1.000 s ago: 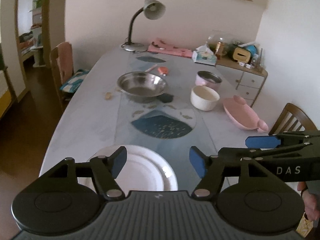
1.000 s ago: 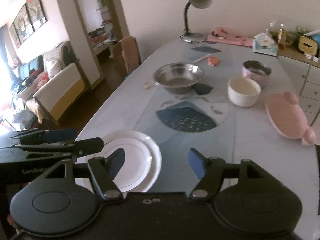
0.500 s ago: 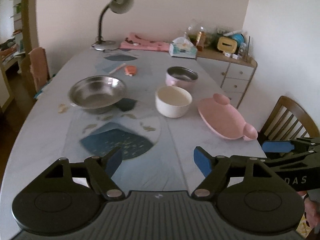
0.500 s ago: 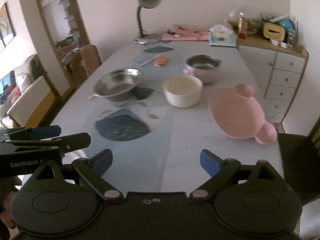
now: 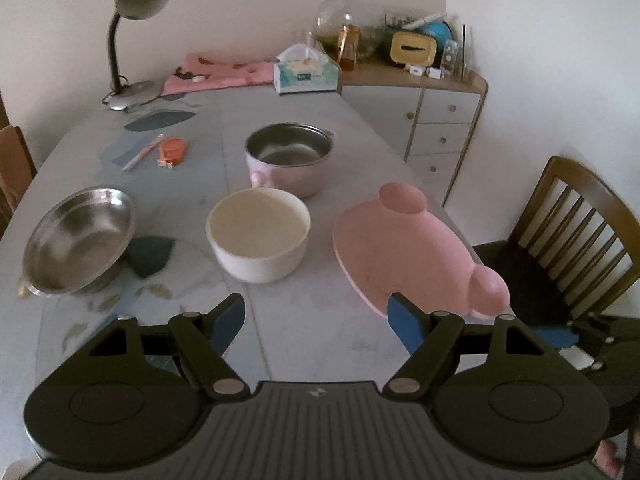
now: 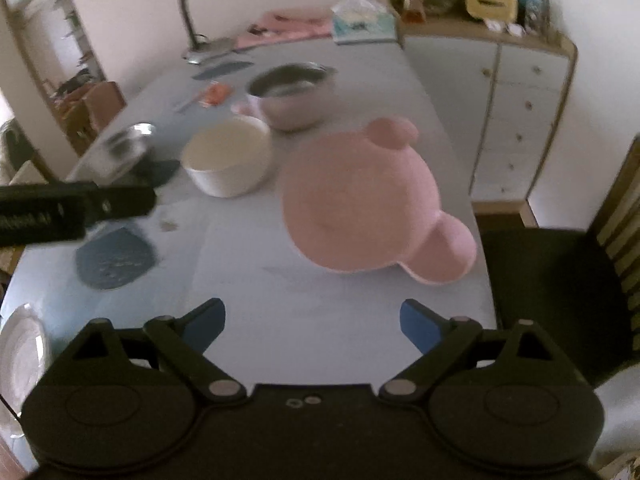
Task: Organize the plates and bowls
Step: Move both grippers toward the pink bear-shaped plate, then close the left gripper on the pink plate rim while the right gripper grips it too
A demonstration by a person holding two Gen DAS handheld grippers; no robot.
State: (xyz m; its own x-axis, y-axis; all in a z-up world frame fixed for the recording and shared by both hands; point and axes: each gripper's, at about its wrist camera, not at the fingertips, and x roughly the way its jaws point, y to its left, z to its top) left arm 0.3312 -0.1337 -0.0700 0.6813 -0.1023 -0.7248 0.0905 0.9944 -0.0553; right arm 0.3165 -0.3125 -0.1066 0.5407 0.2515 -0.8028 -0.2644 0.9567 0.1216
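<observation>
A pink bear-shaped plate (image 5: 404,256) (image 6: 360,208) lies near the table's right edge. My left gripper (image 5: 316,312) is open and empty, just short of the plate's near rim. My right gripper (image 6: 312,312) also stands open before that plate; its jaws are closing a little with nothing between them. Left of the plate sit a white bowl (image 5: 258,236) (image 6: 228,160) and a wide steel bowl (image 5: 76,240). Behind them is a pink pot with a steel inside (image 5: 288,160). A white plate (image 6: 20,348) shows at the right wrist view's left edge.
A pen and an orange item (image 5: 172,150) lie further back. A desk lamp (image 5: 136,0), a pink cloth and a tissue box (image 5: 306,72) are at the table's far end. A cluttered drawer cabinet (image 5: 440,120) and a wooden chair (image 5: 572,240) stand to the right.
Both grippers have swept to the right along the table, from over the white plates to in front of the pink plate. Their jaws now stand wider apart.
</observation>
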